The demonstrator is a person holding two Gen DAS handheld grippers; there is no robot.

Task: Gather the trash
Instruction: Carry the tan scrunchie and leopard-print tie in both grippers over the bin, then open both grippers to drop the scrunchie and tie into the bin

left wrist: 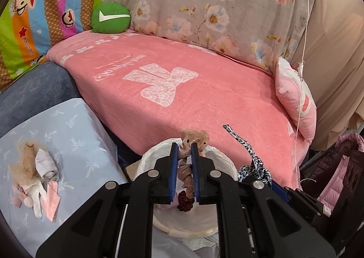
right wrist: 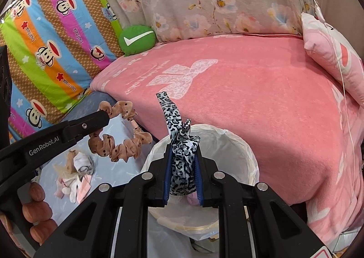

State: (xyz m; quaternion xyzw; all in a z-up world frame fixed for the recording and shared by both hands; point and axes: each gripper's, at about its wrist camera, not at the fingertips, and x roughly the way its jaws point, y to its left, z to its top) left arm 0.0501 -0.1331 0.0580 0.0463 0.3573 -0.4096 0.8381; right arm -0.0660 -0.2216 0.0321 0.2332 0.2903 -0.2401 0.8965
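My left gripper (left wrist: 184,146) clamps the tan scrunchie (right wrist: 120,142), my right gripper (right wrist: 183,152) the leopard band (right wrist: 179,162); both hang above the lined bin (right wrist: 238,144). I should centre all 2 inside the rim before releasing.

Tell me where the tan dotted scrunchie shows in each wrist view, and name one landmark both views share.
Left wrist view: the tan dotted scrunchie sits bottom centre, pinched between the left gripper pads, above the white-lined bin.
Right wrist view: the scrunchie hangs at left of centre from the left gripper's tip, left of the bin.
Shared landmark: the green check-mark cushion at the back of the pink blanket.
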